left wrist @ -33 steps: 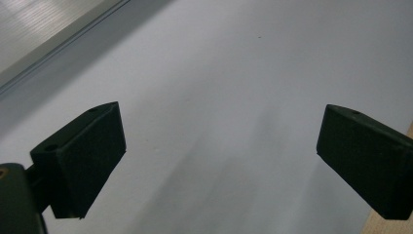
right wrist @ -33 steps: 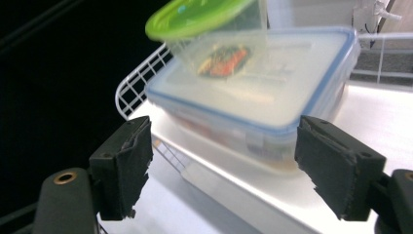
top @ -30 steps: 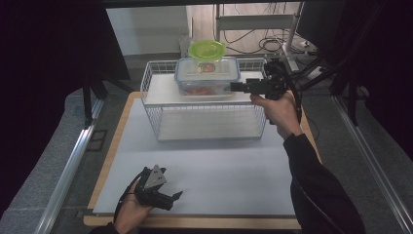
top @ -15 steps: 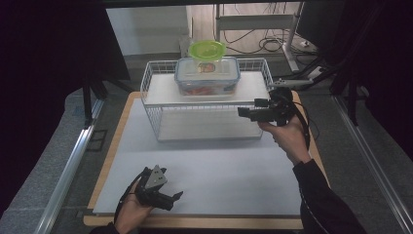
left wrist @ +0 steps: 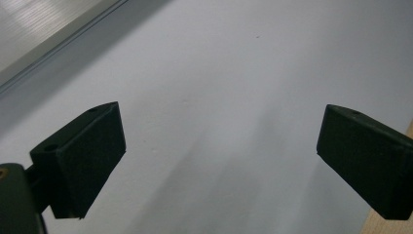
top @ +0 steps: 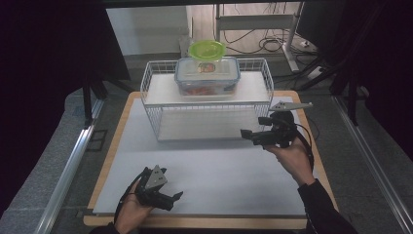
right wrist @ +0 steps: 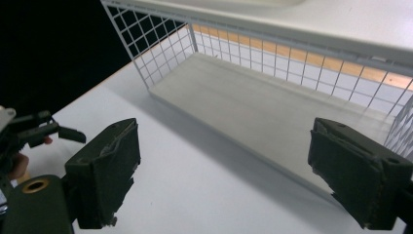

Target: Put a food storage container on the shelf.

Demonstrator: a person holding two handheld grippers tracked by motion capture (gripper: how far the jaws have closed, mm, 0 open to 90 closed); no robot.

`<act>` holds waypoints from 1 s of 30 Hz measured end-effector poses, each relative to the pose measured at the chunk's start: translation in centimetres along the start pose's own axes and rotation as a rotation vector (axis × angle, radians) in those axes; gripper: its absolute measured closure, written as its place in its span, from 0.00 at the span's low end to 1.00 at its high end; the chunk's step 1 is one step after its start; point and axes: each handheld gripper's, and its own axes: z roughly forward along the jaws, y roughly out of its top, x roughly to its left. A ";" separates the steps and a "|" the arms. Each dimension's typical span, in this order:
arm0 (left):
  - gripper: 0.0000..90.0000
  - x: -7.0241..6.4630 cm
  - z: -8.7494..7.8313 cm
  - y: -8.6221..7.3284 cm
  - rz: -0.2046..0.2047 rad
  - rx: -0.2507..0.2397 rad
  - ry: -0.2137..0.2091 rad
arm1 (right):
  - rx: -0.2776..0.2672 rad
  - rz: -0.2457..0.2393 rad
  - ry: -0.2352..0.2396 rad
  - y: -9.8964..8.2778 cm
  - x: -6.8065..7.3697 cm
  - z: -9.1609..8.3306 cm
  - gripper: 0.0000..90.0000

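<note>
Right gripper (top: 249, 127): jaws spread, just widened, empty | beside wire rack (top: 207, 100), below lidded container (top: 207, 75) | left gripper (top: 173, 199): released | withdraw clear of rack.

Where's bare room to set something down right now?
The white mat is bare between the left claw and right claw. The wire rack has a free lower shelf. Its top is crowded mid-back by the food container and green bowl.

Two grippers (top: 253, 130) (top: 176, 199), one wire rack (top: 160, 117), one lidded container (top: 207, 75) and one green bowl (top: 206, 48) were counted.
</note>
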 end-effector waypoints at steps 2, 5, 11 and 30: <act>0.04 0.0 0.0 0.0 0.002 0.001 0.000 | 0.000 -0.008 0.002 -0.5 0.1 -0.1 0.12; 0.04 0.0 0.0 0.0 0.002 0.001 0.000 | 0.005 -0.020 0.003 -1.6 0.4 -0.2 0.11; 0.04 -0.1 0.0 0.0 0.003 0.002 -0.001 | 0.015 -0.047 -0.006 -3.1 0.7 -0.2 0.09; 0.04 -0.2 0.1 0.0 0.006 0.007 -0.001 | 0.065 -0.148 -0.058 -9.3 1.3 0.0 0.03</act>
